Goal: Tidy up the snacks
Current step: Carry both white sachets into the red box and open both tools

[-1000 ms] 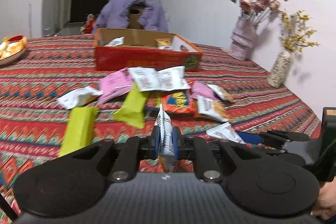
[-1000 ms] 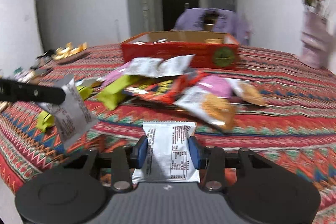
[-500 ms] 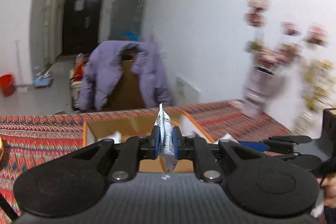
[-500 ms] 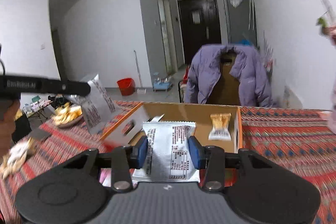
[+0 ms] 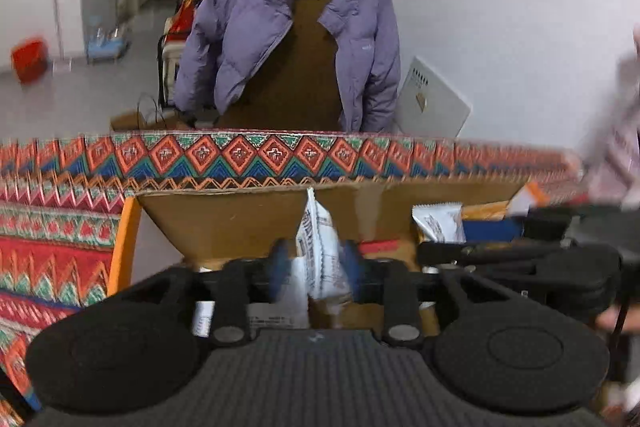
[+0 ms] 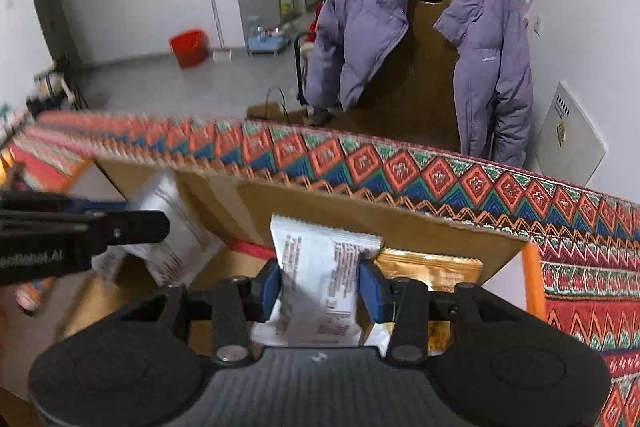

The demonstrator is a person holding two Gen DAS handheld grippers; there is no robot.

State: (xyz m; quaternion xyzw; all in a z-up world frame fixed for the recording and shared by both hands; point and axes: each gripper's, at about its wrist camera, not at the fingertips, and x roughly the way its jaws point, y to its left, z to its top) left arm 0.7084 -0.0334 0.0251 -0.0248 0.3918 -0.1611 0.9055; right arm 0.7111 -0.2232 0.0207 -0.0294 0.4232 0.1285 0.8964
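- Looking along the left wrist view: a patterned tablecloth (image 5: 60, 227) covers the table, an open cardboard box (image 5: 224, 223) sits on it, and beyond hangs a purple jacket (image 5: 248, 27) over a brown chair, with a grey floor and a red bucket (image 5: 28, 61).
- The left gripper (image 5: 314, 263) hangs over the box, tilted down; its blurred blue pads stand slightly parted around a white snack packet (image 5: 318, 247), and whether they still pinch it I cannot tell.
- The right wrist view shows the same box (image 6: 360, 215), cloth and jacket (image 6: 472, 39).
- The right gripper (image 6: 320, 285) is over the box interior, clamped on a white printed packet (image 6: 320, 267), beside a golden snack pouch (image 6: 432, 267) lying inside.
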